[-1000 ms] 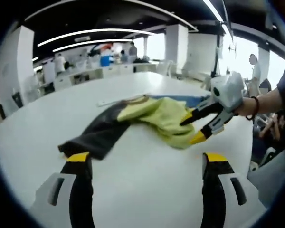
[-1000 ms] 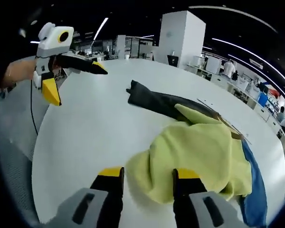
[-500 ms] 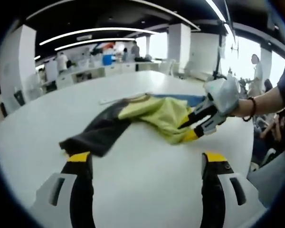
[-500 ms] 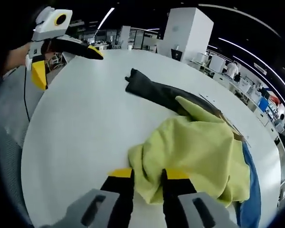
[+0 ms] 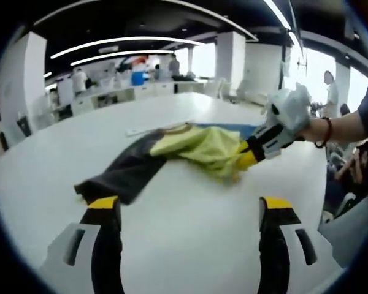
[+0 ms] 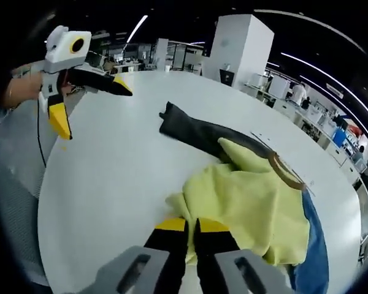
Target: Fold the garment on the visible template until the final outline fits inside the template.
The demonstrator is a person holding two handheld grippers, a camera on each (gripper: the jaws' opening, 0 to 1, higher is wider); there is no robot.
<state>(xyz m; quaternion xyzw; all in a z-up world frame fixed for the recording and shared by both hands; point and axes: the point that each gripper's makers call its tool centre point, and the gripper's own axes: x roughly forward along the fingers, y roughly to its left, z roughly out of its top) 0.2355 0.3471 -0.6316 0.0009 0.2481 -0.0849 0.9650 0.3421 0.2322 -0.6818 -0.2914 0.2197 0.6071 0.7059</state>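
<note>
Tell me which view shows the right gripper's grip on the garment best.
The right gripper view: the right gripper has its jaws nearly together on the near edge of the yellow garment, close up. The left gripper view shows it from across the table, small, at the garment's edge.

right gripper [image 6: 191, 225] now closed on garment [image 6: 245, 205]

Garment [image 5: 190, 150] is seen crumpled on white table [image 5: 190, 245]; dark sleeve is trailed toward left gripper [image 5: 187, 211], whose jaws are held wide apart, short of it. Right gripper [image 5: 248, 158] is clamped on garment's yellow near edge.
</note>
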